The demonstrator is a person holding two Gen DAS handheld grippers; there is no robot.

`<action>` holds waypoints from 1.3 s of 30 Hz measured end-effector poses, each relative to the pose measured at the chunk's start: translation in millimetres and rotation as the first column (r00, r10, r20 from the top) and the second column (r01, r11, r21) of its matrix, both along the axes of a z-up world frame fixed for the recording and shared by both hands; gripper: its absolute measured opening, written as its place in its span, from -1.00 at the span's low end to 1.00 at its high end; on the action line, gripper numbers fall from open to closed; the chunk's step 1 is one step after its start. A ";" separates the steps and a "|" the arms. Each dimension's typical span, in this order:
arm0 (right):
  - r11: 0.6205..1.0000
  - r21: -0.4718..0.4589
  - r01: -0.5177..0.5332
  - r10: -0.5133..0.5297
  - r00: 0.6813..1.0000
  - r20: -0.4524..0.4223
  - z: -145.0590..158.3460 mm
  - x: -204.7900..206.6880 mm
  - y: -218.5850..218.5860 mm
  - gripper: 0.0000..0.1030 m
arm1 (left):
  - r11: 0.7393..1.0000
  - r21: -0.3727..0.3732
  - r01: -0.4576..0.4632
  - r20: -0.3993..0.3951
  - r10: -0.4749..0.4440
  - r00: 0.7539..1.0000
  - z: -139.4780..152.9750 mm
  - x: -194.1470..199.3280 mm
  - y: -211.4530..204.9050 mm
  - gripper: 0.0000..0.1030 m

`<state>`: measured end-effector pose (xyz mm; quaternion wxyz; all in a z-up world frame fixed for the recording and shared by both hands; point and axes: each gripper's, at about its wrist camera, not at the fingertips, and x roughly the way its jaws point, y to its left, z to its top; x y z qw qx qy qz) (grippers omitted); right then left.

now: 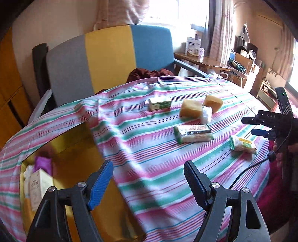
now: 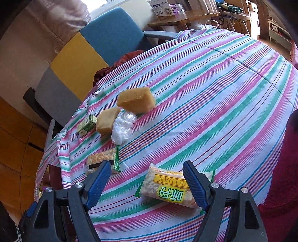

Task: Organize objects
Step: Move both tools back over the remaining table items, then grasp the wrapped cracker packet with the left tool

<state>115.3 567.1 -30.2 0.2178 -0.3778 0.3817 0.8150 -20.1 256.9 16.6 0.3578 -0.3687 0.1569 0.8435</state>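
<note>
This was a lived-in home room. A striped cloth (image 1: 167, 149) covered the bench at centre frame, with a tricolour armchair (image 1: 104, 61) behind it. Curtains (image 1: 219, 28) and a cluttered wooden side table (image 1: 197, 60) filled the upper right.

Sunlit room: grey-yellow-blue chair (image 1: 109, 61), bright curtained window (image 1: 163, 13), cluttered wooden desk (image 1: 203, 62).

Pink-green striped tablecloth (image 2: 204, 93); tan sponges (image 2: 136, 100)

Black left claw (image 1: 149, 183) and right claw (image 2: 145, 185), ribbed blue pads (silver screws)
</note>
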 end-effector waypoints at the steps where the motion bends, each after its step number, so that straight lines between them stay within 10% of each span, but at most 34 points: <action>1: 1.000 -0.005 -0.006 0.006 1.000 -0.001 -0.8 -1.1 -0.8 0.57 | 1.000 -0.003 0.012 0.003 -0.012 1.000 -0.3 0.3 7.9 0.53; 9: 0.998 -0.065 -0.018 0.017 1.000 -0.018 -7.5 -0.4 4.1 0.57 | 0.982 -0.114 0.150 -0.032 -0.154 0.988 -17.3 1.2 76.7 0.53; 20: 0.993 -0.106 -0.041 0.038 0.999 -0.028 -12.3 -2.1 5.1 0.57 | 0.874 -0.266 0.407 -0.019 -0.427 0.904 -60.0 -7.6 159.7 0.61; 33: 0.989 -0.143 -0.030 0.025 0.999 -0.037 -16.2 -1.3 9.4 0.57 | 0.777 -0.357 0.518 0.020 -0.549 0.836 -97.9 -23.2 210.8 0.93; 35: 0.990 -0.141 0.012 -0.021 0.998 -0.056 -13.6 5.9 15.4 0.57 | 0.807 -0.301 0.508 0.074 -0.511 0.856 -100.5 -31.5 208.7 0.84; 39: 0.980 -0.174 0.094 -0.112 0.989 -0.094 -13.1 19.3 28.3 0.57 | 0.876 -0.186 0.445 0.171 -0.417 0.893 -99.0 -40.7 196.8 0.04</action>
